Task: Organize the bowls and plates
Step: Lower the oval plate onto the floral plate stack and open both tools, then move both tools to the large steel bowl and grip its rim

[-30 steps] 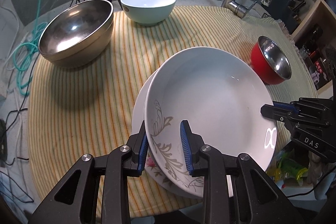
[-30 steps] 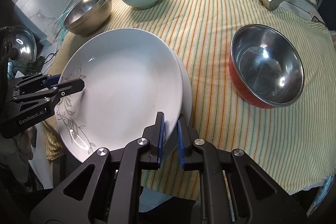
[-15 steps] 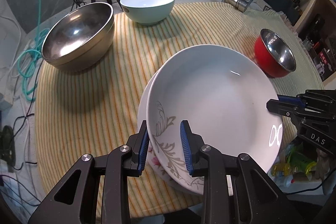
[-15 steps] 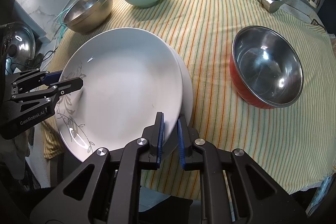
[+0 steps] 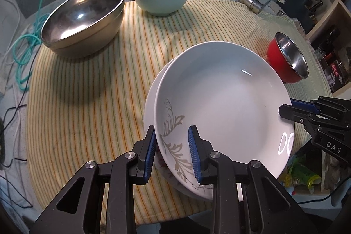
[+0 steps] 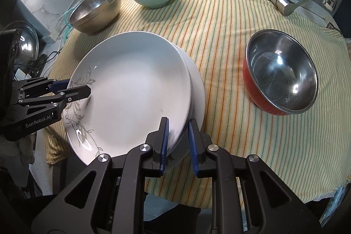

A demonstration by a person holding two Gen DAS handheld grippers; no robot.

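Both grippers hold the two stacked plates (image 5: pixel 221 100) between them: the left gripper (image 5: pixel 173 152) straddles one rim, seemingly clamped, and the right gripper (image 6: pixel 178 142) pinches the opposite rim above the desk (image 6: pixel 230 36).
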